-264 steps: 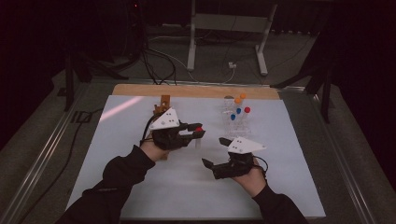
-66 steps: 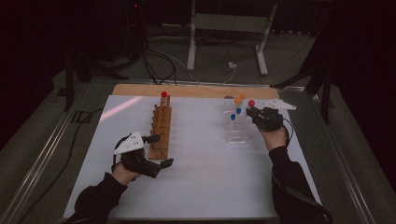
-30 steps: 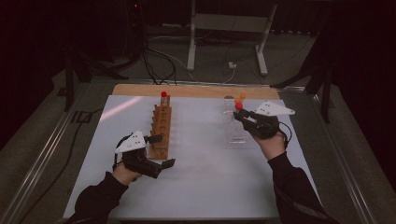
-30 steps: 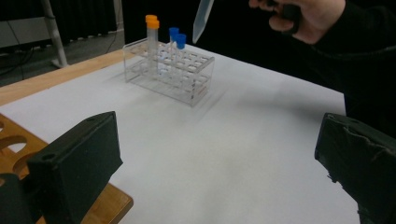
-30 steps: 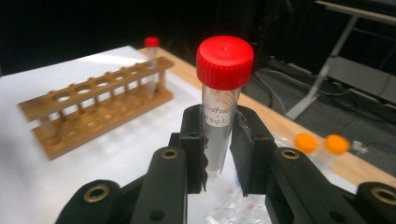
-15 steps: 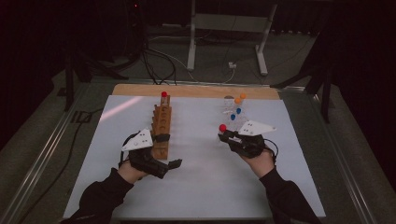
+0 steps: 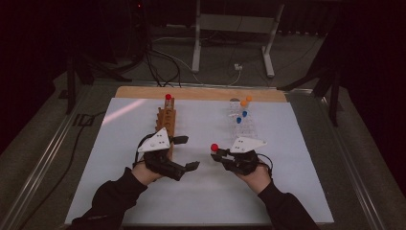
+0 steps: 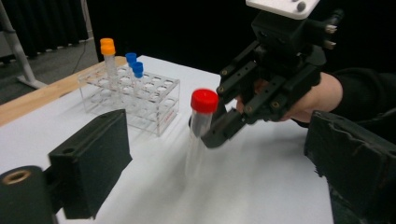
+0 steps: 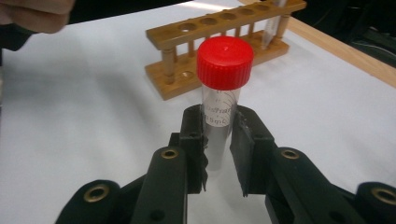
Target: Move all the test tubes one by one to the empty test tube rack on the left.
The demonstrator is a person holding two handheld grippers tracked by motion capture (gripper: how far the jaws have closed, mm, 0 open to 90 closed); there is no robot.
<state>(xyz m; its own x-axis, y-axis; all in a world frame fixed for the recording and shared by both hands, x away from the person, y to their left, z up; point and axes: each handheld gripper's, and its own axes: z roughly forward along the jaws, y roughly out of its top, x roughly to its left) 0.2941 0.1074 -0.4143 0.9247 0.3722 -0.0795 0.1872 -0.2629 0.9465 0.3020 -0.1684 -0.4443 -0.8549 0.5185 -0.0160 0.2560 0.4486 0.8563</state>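
Your right gripper (image 9: 217, 154) has its jaws closed on a clear plastic tube with a red screw cap (image 9: 223, 88), upright above the white table (image 7: 287, 191), mid-carry. Your left gripper (image 7: 184, 153), jaws wide and empty, rests beside the wooden tube rack (image 7: 166, 120); next you likely line the tube over a free hole.

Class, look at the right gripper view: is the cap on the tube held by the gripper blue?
No. The tube clamped in the right gripper carries a red cap.
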